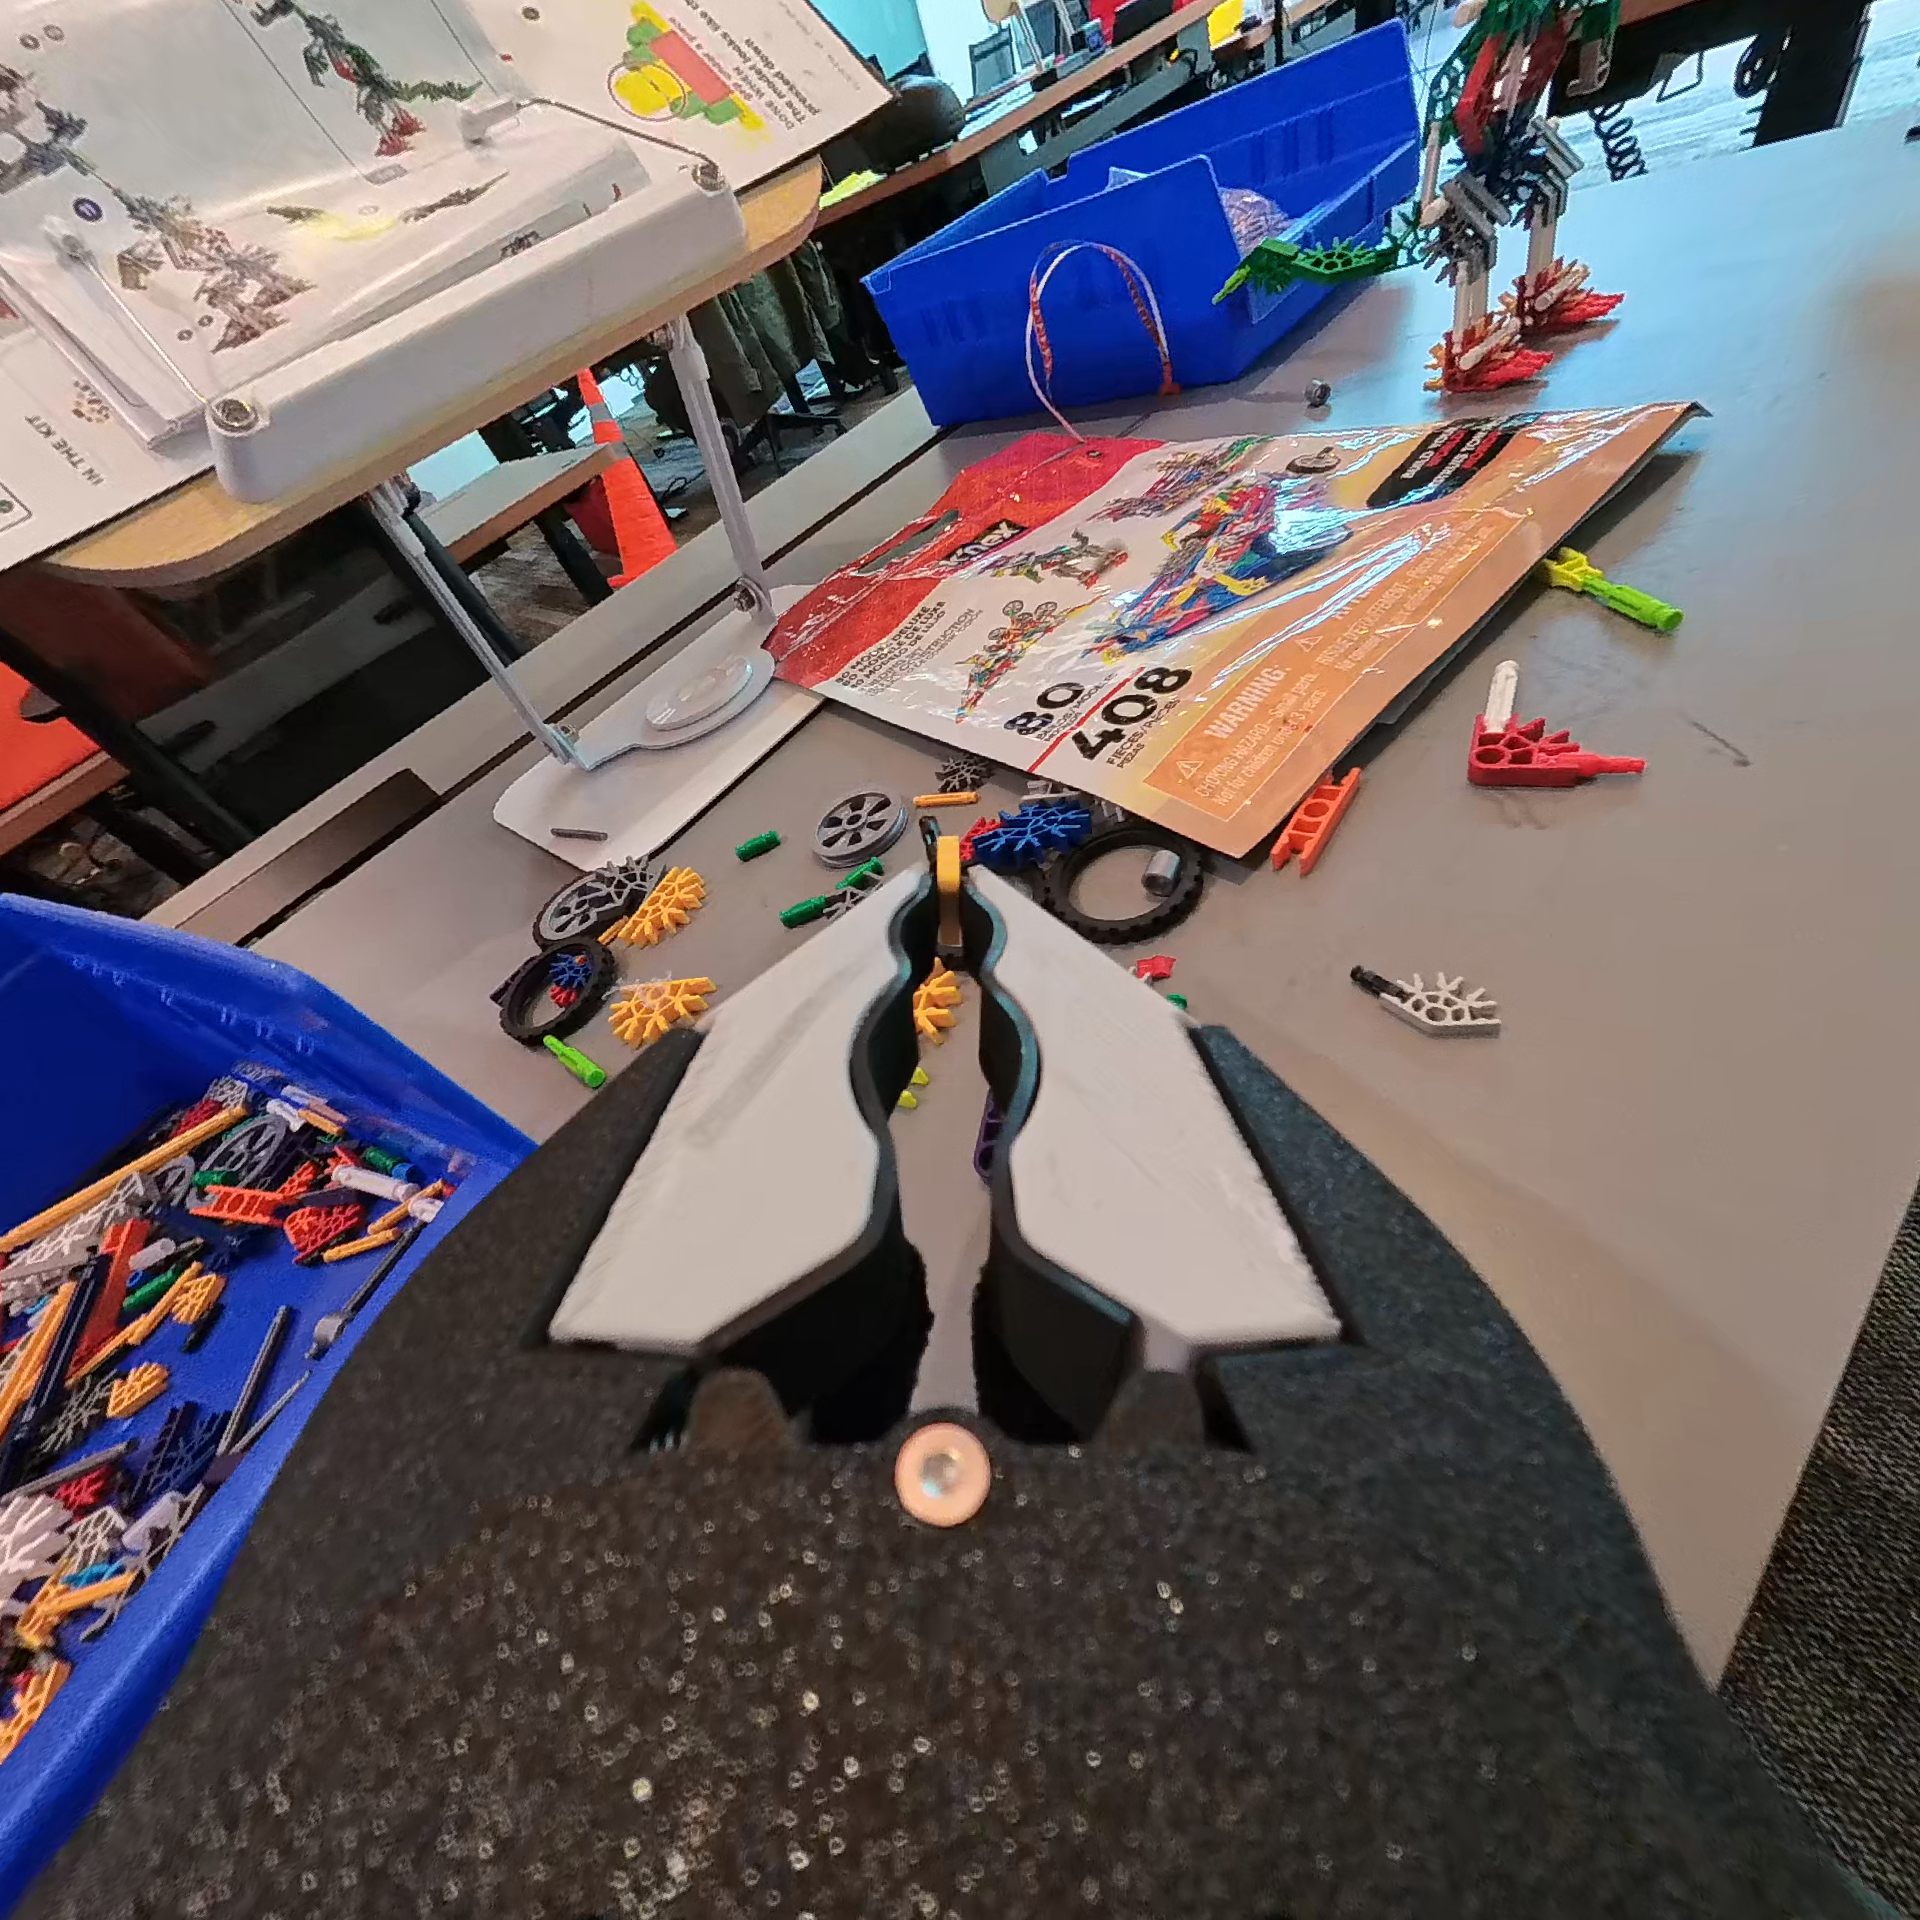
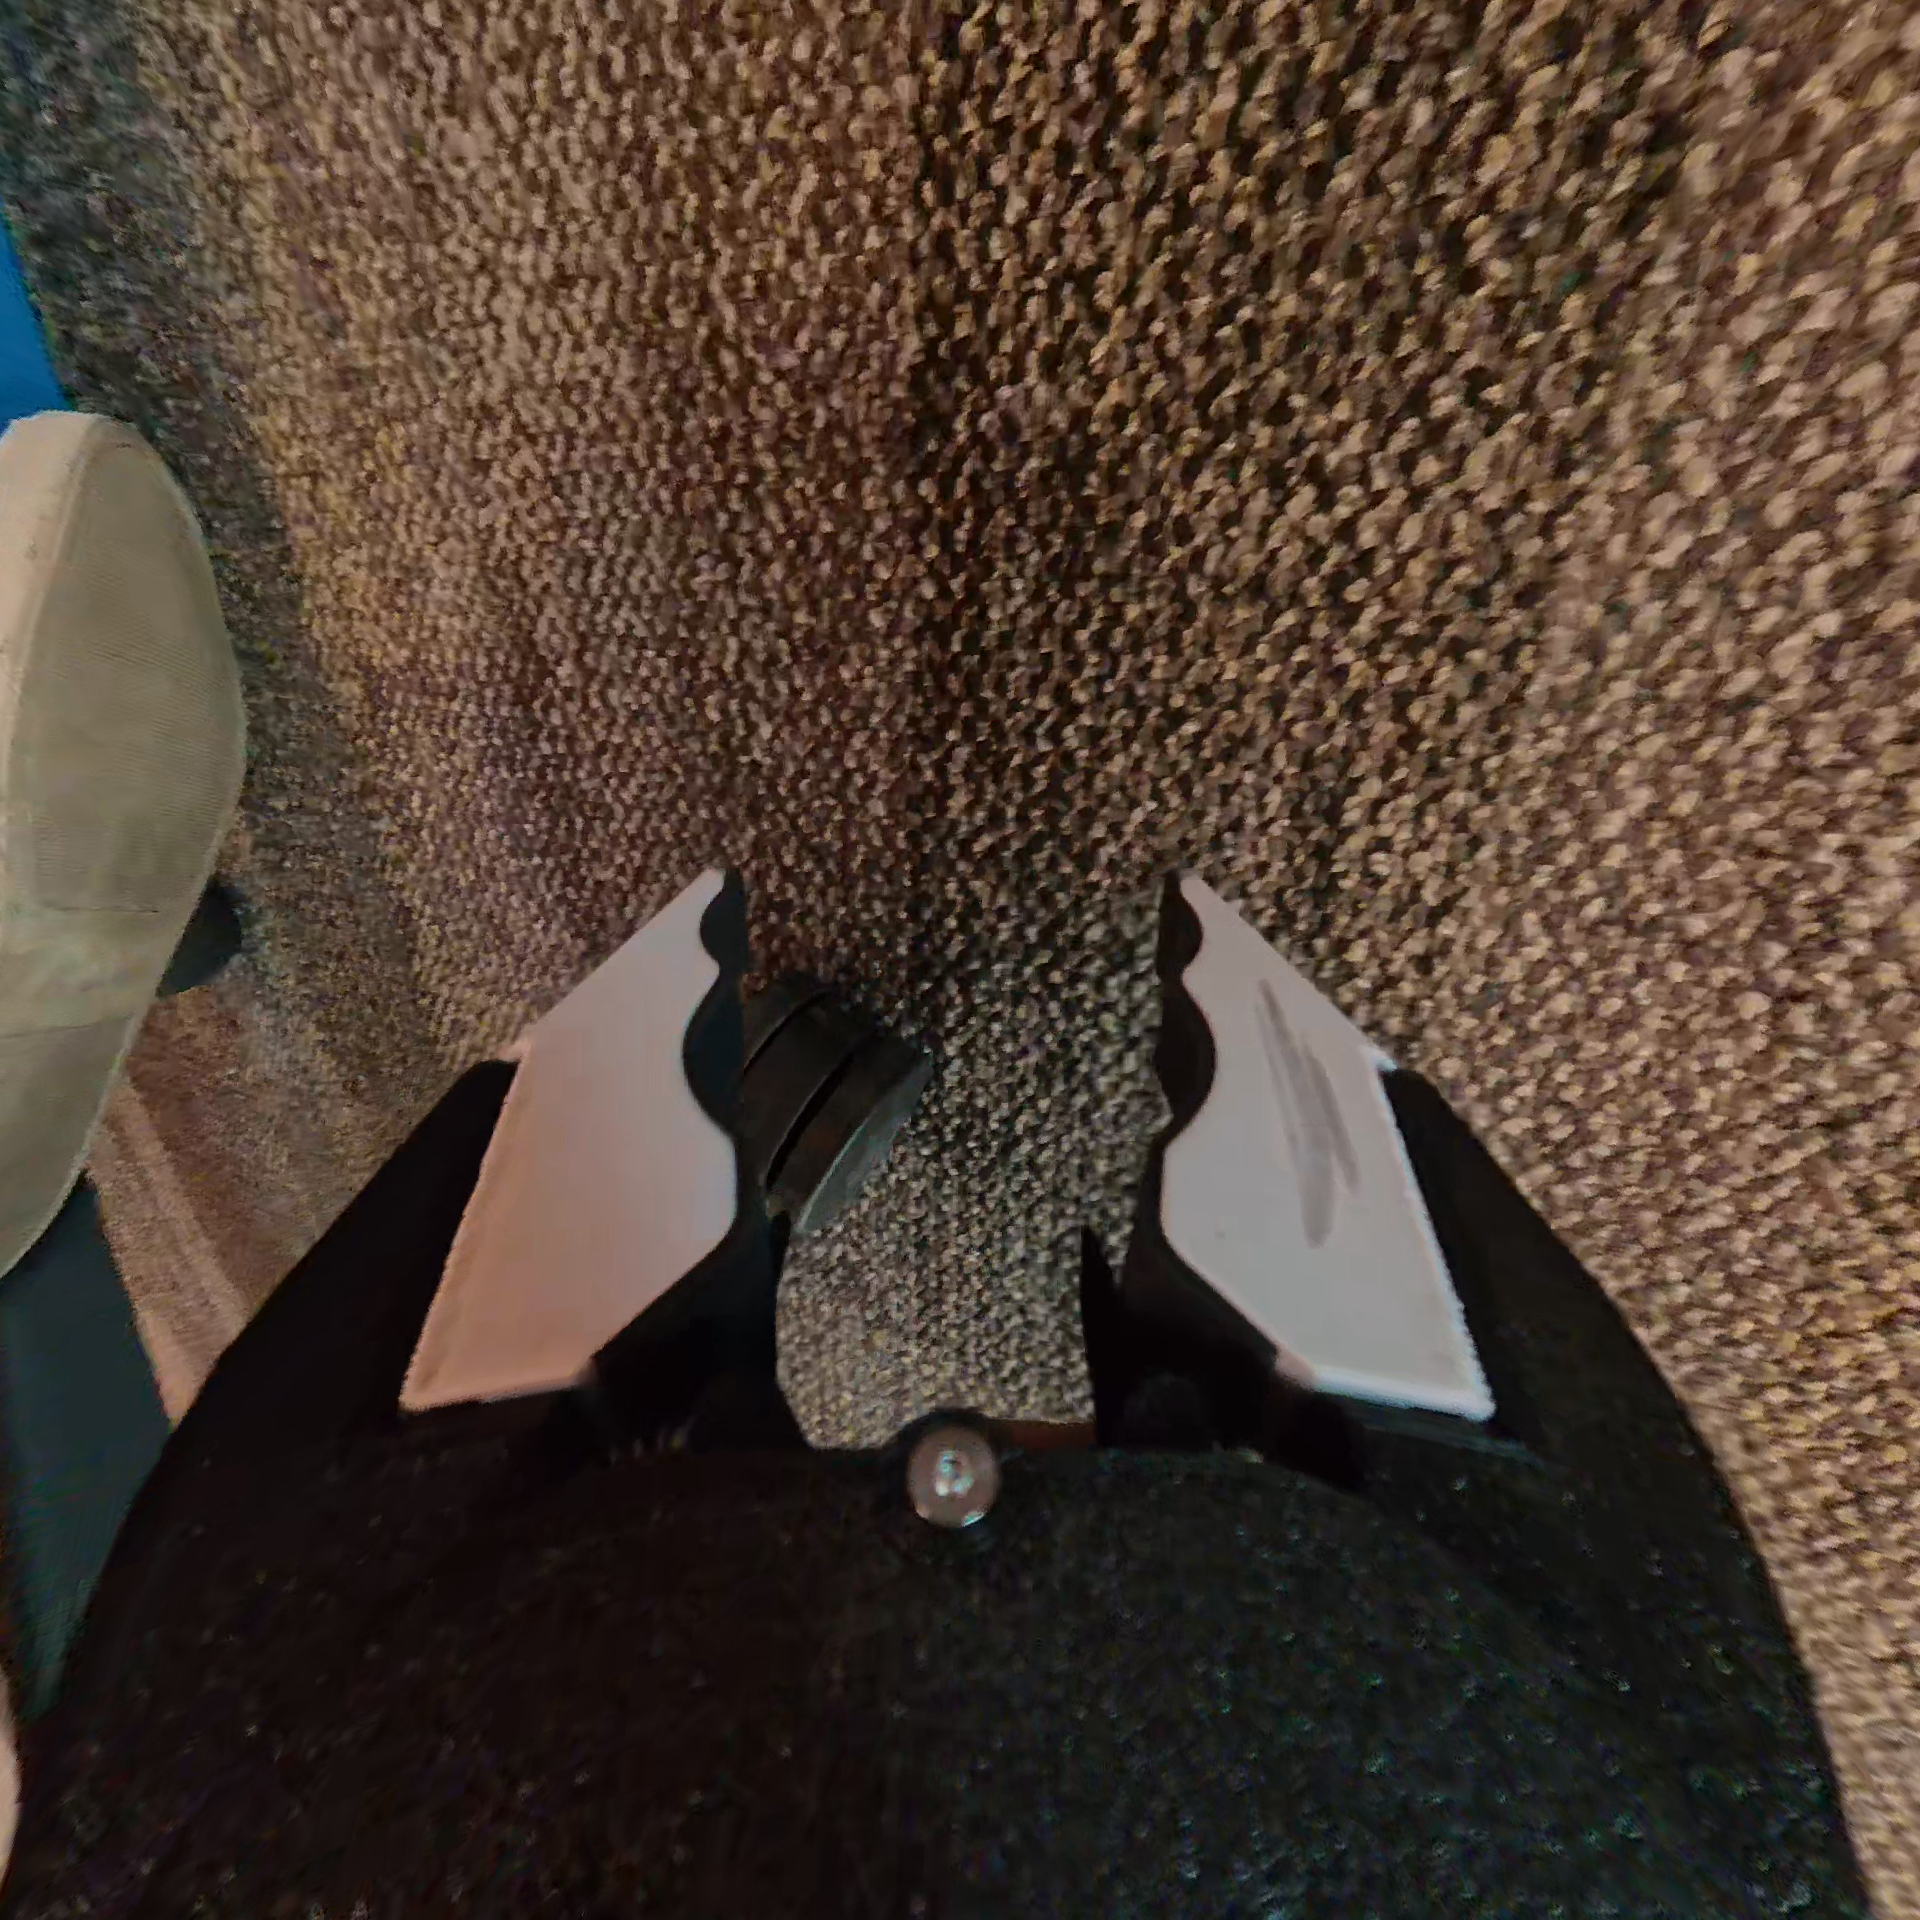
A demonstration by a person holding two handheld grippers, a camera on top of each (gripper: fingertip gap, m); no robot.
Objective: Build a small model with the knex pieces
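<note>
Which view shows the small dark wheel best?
The right wrist view: the wheel sits close against one finger of the open right gripper, above carpet. The left wrist view does not show it.

two blue bins (image 1: 1143, 260), one printed bag (image 1: 1247, 623), perhaps three yellow snowflake connectors (image 1: 665, 904)

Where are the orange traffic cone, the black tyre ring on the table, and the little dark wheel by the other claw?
orange traffic cone (image 1: 632, 499): left wrist view, its side.
black tyre ring (image 1: 1081, 914): left wrist view, its left rim.
dark wheel (image 2: 831, 1101): right wrist view, its edge.
</note>
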